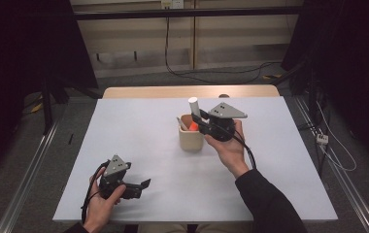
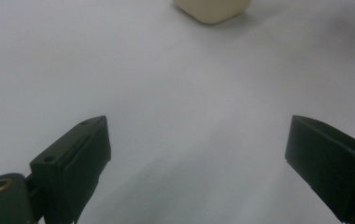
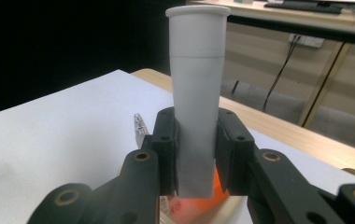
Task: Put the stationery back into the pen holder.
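The white counter (image 1: pixel 139 145) carries the work; a bare wooden edge shows along its far side. A beige square holder cup (image 1: pixel 191 138) stands upright near the middle of the counter; it also appears at the top of the left gripper view (image 2: pixel 212 10). An orange item (image 1: pixel 192 127) and a thin pale stick-like item (image 1: pixel 181 122) stand inside the holder; what they are cannot be told.

The right tongs (image 1: pixel 198 118) are pinching a white cylindrical tube (image 1: pixel 193 106) with a flared cap end uppermost; in the right gripper view the tube (image 3: pixel 197 93) stands upright between the two pads, gripped on its lower half, directly above the holder's opening, with the orange glow just beneath it.

The left tongs (image 2: pixel 196 158) are spread wide with nothing between them; in the high view the left tongs (image 1: pixel 141 187) rest low over the near-left part of the counter, well apart from the holder.

Step in hand, as judged: transfer of the tube at the holder's mouth. Procedure for a clean result:
- keep the tube vertical; a tilt risks catching the rim or the items already inside;
- move straight along the tube's axis, slowly; hold the pinch firm, since the surface looks smooth;
- aim for the free gap beside the orange item;
- if the holder shifts, steady its wall with the left tongs.
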Action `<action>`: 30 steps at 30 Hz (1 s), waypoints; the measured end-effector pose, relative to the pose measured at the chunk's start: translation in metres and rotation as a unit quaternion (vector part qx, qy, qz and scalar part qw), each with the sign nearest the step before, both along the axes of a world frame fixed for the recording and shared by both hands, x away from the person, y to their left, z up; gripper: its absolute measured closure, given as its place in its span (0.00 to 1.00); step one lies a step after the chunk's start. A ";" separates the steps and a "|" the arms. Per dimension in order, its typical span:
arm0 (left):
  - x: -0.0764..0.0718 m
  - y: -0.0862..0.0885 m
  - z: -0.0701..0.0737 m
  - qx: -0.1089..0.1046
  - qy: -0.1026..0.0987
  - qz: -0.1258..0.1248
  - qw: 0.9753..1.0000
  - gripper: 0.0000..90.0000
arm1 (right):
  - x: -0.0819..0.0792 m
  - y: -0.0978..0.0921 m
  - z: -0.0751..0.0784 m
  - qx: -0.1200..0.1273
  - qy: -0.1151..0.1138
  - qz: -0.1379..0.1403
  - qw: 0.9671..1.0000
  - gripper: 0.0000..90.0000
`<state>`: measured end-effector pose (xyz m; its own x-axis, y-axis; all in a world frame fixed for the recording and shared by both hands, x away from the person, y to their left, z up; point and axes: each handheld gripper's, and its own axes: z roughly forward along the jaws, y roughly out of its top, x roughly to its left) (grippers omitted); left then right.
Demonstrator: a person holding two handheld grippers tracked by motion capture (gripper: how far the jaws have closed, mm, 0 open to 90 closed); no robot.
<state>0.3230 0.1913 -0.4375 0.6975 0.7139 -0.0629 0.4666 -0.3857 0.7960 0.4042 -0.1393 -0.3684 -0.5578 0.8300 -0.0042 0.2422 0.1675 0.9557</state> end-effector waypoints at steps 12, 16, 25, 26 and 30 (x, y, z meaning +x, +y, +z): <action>-0.003 0.004 0.001 -0.010 -0.004 0.010 1.000 0.08 | 0.009 -0.002 -0.024 0.001 0.031 -0.019 0.999 0.77; -0.005 0.004 0.002 -0.011 -0.008 0.012 1.000 0.08 | 0.008 -0.001 -0.021 0.010 0.025 -0.024 0.999 0.55; -0.004 0.005 0.001 -0.012 -0.006 0.014 1.000 0.08 | 0.002 -0.009 -0.014 0.007 0.030 -0.030 0.999 0.26; -0.003 0.005 0.001 -0.011 -0.006 0.015 1.000 0.08 | 0.001 -0.011 -0.013 0.004 0.034 -0.029 0.999 0.23; -0.003 0.007 0.002 -0.025 -0.008 0.019 0.999 0.08 | -0.006 -0.017 -0.012 0.001 0.046 -0.029 0.999 0.19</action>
